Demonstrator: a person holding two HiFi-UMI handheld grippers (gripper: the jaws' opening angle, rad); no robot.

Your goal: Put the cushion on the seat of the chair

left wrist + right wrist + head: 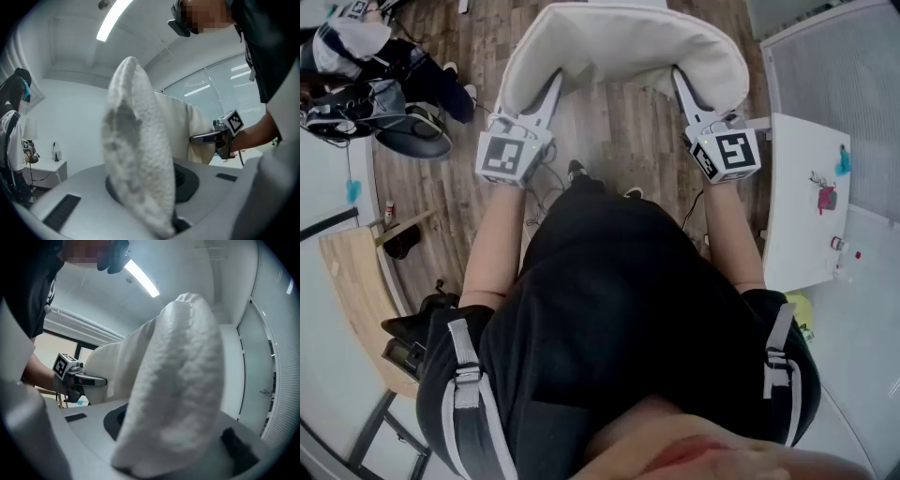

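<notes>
A white fleecy cushion (623, 47) hangs in the air in front of me, above the wooden floor, held by its two side edges. My left gripper (554, 84) is shut on the cushion's left edge, and my right gripper (679, 81) is shut on its right edge. In the left gripper view the cushion (136, 154) fills the jaws, and the right gripper (206, 137) shows beyond it. In the right gripper view the cushion (178, 380) bulges out of the jaws, with the left gripper (91, 379) behind it. I cannot make out a chair seat for certain in any view.
A white table (802, 197) with small red and blue items stands at the right. A light wooden board on metal legs (356, 281) is at the left, with a black bag (417, 328) beside it. Another person (366, 66) sits at the upper left.
</notes>
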